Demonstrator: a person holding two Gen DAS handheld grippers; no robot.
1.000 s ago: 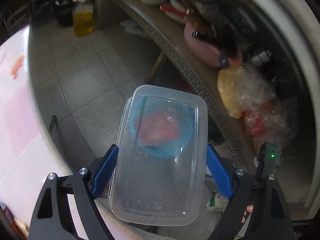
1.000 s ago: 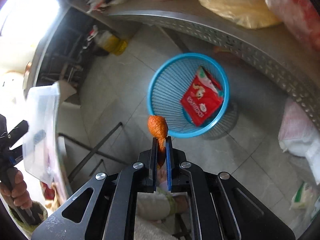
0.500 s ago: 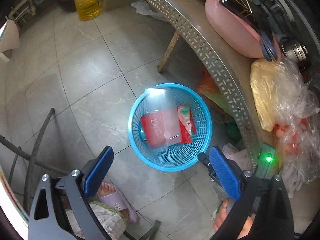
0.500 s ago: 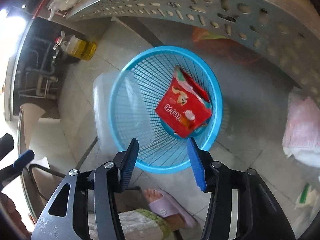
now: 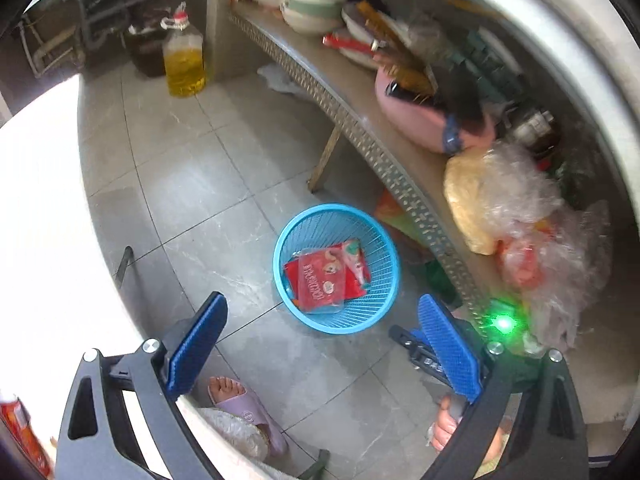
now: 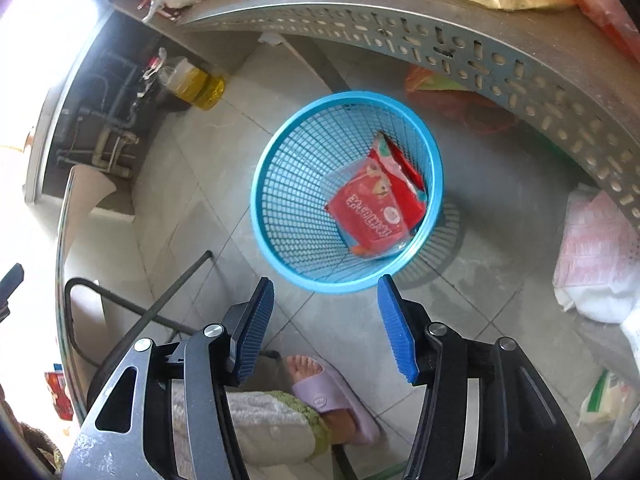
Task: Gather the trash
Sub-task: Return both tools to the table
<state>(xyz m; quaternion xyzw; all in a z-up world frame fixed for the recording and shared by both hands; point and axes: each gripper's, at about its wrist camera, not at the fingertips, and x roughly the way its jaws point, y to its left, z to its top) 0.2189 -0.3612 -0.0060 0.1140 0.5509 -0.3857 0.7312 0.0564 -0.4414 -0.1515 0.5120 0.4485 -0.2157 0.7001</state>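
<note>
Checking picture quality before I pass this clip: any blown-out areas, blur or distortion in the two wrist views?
Left wrist view: the left side is blown out white, the shelf clutter at right is soft and smeared, and a green light flares. Right wrist view: glare washes out the upper left corner, while the blue basket is sharp. Both views bend straight edges, such as the perforated shelf edge.

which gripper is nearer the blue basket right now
Right, going by how large the basket looks. The right gripper hangs open just above the basket rim. From the left gripper, also open and empty, the basket looks smaller and further ahead.
</note>
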